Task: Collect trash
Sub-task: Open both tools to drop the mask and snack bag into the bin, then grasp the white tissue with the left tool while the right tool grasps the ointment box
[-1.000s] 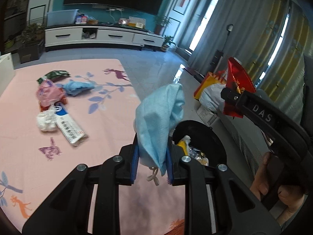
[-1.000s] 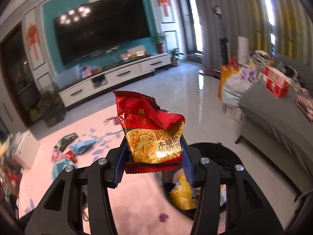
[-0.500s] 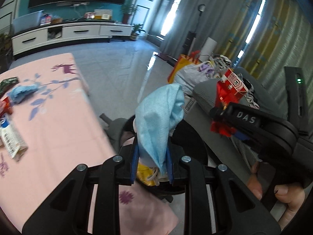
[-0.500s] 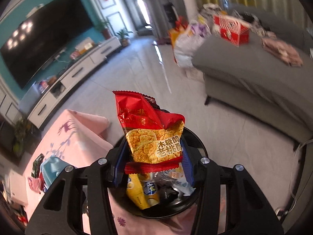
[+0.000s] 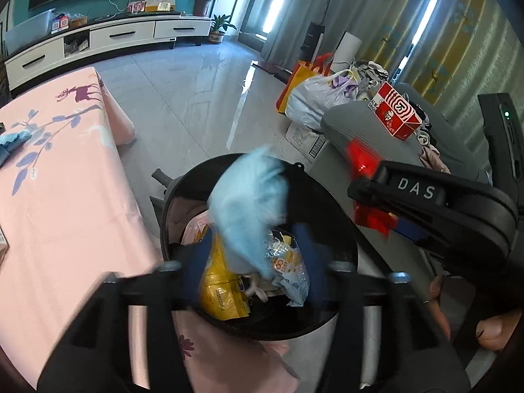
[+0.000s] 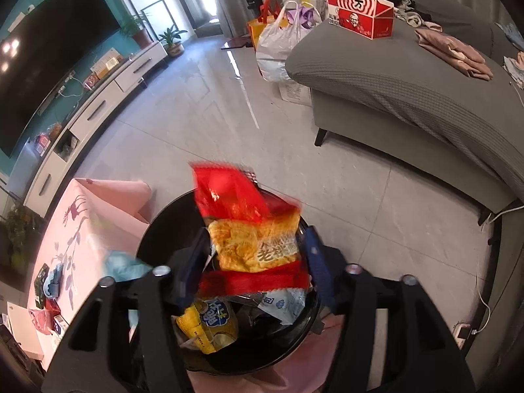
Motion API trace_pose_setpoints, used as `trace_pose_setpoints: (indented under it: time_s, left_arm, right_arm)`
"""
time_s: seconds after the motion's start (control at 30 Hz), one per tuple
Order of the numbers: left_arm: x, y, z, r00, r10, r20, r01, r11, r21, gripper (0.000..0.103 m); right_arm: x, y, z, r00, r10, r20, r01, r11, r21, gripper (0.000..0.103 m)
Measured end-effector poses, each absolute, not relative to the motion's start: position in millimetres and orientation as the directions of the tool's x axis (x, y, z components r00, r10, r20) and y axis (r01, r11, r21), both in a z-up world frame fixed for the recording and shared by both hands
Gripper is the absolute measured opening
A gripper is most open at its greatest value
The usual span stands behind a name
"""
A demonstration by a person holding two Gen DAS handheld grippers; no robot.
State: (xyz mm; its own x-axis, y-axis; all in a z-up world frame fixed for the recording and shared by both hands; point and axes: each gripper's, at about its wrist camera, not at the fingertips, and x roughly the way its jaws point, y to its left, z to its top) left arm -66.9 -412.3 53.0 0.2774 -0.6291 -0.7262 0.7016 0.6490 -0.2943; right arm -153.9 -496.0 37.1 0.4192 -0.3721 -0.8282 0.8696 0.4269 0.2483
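Both tools have swung from over the pink desk (image 5: 65, 203) to the black bin (image 5: 340, 229), lower centre. The left tool (image 5: 252, 262) and right tool (image 6: 252, 262) have just been opening, releasing the blue mask (image 5: 252, 206) and red snack bag (image 6: 249, 226) over the bin. Both are light and limp; pinch an edge.
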Motion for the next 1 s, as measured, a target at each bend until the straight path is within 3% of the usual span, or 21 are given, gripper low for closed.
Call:
trace_pose_setpoints:
  time_s: [0.03, 0.13, 0.23, 0.47, 0.67, 0.9, 1.0]
  left_arm:
    - [-67, -411, 55, 0.287, -0.634, -0.718, 0.7, 0.65, -0.295, 0.077]
    - [-65, -401, 65, 0.297, -0.644, -0.705, 0.701, 0.649, -0.297, 0.092]
    - [-57, -377, 78, 0.336, -0.639, -0.692, 0.684, 0.67, -0.287, 0.1]
    - [-11, -253, 85, 0.535, -0.479, -0.696, 0.476, 0.851, -0.221, 0.1]
    - [28, -112, 66, 0.657, -0.231, -0.718, 0.198, 0.971, -0.133, 0.1]
    - [44, -43, 31, 0.652, -0.129, -0.747, 0.104, 0.991, -0.08, 0.1]
    - [42, -38, 23, 0.64, -0.166, -0.75, 0.125, 0.986, -0.112, 0.1]
  right_arm:
    - [-155, -496, 38, 0.417, -0.376, -0.827, 0.873, 0.42, 0.249, 0.073]
    - [-158, -491, 45, 0.435, -0.394, -0.81, 0.87, 0.415, 0.265, 0.079]
    - [-160, -486, 54, 0.487, -0.388, -0.782, 0.847, 0.428, 0.315, 0.084]
    - [-135, -453, 79, 0.611, -0.333, -0.719, 0.743, 0.554, 0.375, 0.088]
    - [-81, -390, 95, 0.728, -0.179, -0.662, 0.53, 0.76, 0.376, 0.097]
    - [-23, -306, 87, 0.775, -0.018, -0.631, 0.312, 0.88, 0.357, 0.099]
    - [-7, -279, 78, 0.776, 0.033, -0.63, 0.241, 0.908, 0.343, 0.099]
